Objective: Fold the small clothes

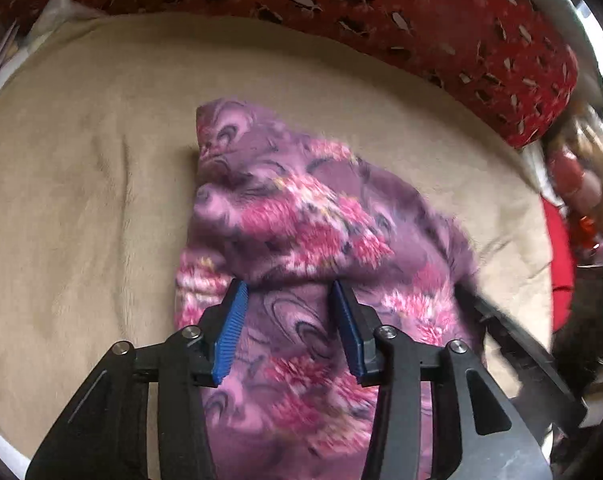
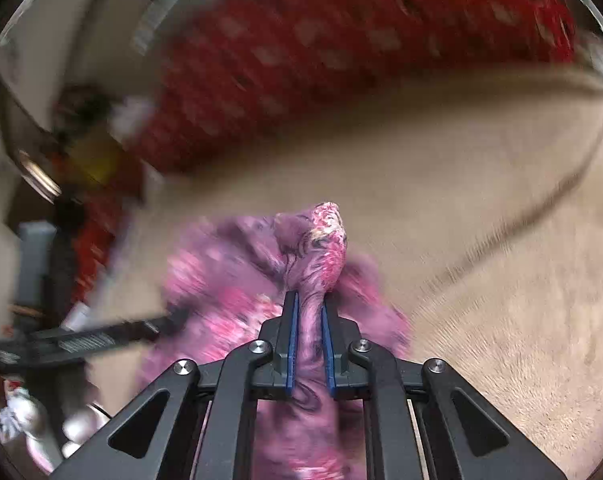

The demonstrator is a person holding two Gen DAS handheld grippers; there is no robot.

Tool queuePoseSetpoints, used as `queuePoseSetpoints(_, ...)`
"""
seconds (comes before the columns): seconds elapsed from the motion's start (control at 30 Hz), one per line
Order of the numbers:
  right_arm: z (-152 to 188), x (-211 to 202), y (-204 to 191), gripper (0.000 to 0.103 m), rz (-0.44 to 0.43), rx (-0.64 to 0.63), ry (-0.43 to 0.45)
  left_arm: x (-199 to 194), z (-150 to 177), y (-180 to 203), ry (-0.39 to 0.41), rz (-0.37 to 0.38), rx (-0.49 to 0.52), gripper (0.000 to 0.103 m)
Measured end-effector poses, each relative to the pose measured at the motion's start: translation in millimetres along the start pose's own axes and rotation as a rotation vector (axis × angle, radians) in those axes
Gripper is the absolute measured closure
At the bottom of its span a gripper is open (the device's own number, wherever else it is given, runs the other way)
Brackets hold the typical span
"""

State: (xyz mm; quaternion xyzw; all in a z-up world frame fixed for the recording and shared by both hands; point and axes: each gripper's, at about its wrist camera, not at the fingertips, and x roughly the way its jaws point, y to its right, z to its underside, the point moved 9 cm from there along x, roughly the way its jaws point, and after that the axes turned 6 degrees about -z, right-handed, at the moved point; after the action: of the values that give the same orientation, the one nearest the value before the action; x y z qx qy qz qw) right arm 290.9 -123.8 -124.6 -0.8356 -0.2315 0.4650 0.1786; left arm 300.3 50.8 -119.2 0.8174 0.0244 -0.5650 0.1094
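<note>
A purple fleece garment with pink flowers (image 1: 301,208) lies crumpled on a beige plush blanket (image 1: 81,160). My left gripper (image 1: 288,284) hovers over its near part, open, the blue pads (image 1: 231,320) apart and not pressing the cloth beneath them. In the right wrist view my right gripper (image 2: 309,298) is shut on a bunched fold of the same garment (image 2: 325,236), which sticks up past the fingertips while the rest hangs blurred to the left. The right side of the garment in the left wrist view is blurred and lifted.
A red patterned cushion (image 1: 421,20) runs along the far edge of the blanket (image 2: 481,200). Red and mixed clutter (image 1: 573,184) sits past the blanket's right end. A dark gripper body (image 1: 509,340) crosses the lower right.
</note>
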Motion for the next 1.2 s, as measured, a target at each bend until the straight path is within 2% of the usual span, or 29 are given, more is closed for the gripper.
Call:
queuePoseSetpoints(0.03, 6, 9, 7, 0.093, -0.010, 0.020, -0.038, -2, -1, 2, 0.001, -0.005, 0.022, 0.060)
queuePoseSetpoints(0.1, 0, -2, 10, 0.090, -0.056, 0.065, -0.007, -17, 1, 1, -0.007, 0.042, 0.032, 0.060)
queuePoseSetpoints(0.13, -3, -11, 8, 0.083, -0.046, 0.072, 0.008, -25, 3, -2, -0.003, 0.063, 0.029, 0.060)
queuePoseSetpoints(0.17, -7, -22, 3, 0.083, -0.031, 0.055, 0.030, -35, 6, -6, 0.003, 0.081, 0.030, 0.060)
queuePoseSetpoints(0.2, -9, -36, -7, 0.083, -0.058, 0.016, 0.057, -48, 13, -11, 0.022, 0.093, 0.033, 0.059)
queuePoseSetpoints(0.27, -3, -56, -27, 0.083, -0.127, -0.042, 0.097, -55, 24, -16, 0.040, 0.082, 0.027, 0.045)
queuePoseSetpoints(0.33, 8, -65, -39, 0.079, -0.144, -0.102, 0.103, -50, 48, -19, 0.034, 0.055, 0.024, 0.042)
queuePoseSetpoints(0.37, 23, -57, -40, 0.078, -0.097, -0.157, 0.072, -41, 59, -19, 0.011, 0.032, 0.034, 0.041)
queuePoseSetpoints(0.4, 36, -45, -33, 0.078, -0.036, -0.185, 0.014, -27, 72, -20, -0.022, -0.024, 0.065, 0.041)
queuePoseSetpoints(0.43, 49, -26, -24, 0.078, 0.034, -0.207, -0.067, -24, 77, -19, -0.027, -0.045, 0.085, 0.038)
queuePoseSetpoints(0.47, 61, -17, -18, 0.078, 0.073, -0.240, -0.098, -28, 81, -20, -0.019, -0.052, 0.094, 0.039)
queuePoseSetpoints(0.57, 57, -47, -22, 0.074, 0.057, -0.187, -0.047, -50, 86, -26, -0.022, -0.018, 0.063, 0.040)
queuePoseSetpoints(0.67, 68, -77, -35, 0.072, -0.032, -0.193, -0.011, -69, 97, -32, 0.011, 0.008, 0.034, 0.039)
queuePoseSetpoints(0.73, 84, -82, -33, 0.069, 0.013, -0.251, -0.020, -60, 113, -34, -0.010, -0.002, 0.034, 0.036)
queuePoseSetpoints(0.77, 93, -75, -26, 0.069, 0.057, -0.270, -0.051, -47, 124, -33, -0.046, -0.017, 0.042, 0.035)
queuePoseSetpoints(0.8, 107, -62, -11, 0.064, 0.136, -0.283, -0.120, -37, 132, -33, -0.070, -0.023, 0.046, 0.032)
queuePoseSetpoints(0.83, 115, -54, 0, 0.063, 0.164, -0.275, -0.163, -33, 136, -35, -0.080, -0.023, 0.034, 0.029)
queuePoseSetpoints(0.93, 111, -72, 10, 0.061, 0.114, -0.143, -0.128, -49, 140, -42, -0.084, 0.018, -0.024, 0.030)
queuePoseSetpoints(1.0, 109, -92, 8, 0.055, 0.128, -0.162, -0.113, -61, 148, -48, -0.064, 0.015, -0.017, 0.030)
queuePoseSetpoints(1.07, 117, -98, 6, 0.045, 0.147, -0.226, -0.147, -60, 163, -51, -0.073, 0.005, -0.012, 0.029)
queuePoseSetpoints(1.13, 135, -88, 19, 0.030, 0.248, -0.275, -0.201, -42, 180, -55, -0.128, -0.006, -0.016, 0.026)
queuePoseSetpoints(1.17, 146, -81, 27, 0.027, 0.300, -0.296, -0.229, -39, 183, -56, -0.129, -0.010, -0.018, 0.022)
queuePoseSetpoints(1.2, 149, -80, 27, 0.022, 0.328, -0.327, -0.187, -42, 185, -55, -0.090, -0.020, -0.003, 0.021)
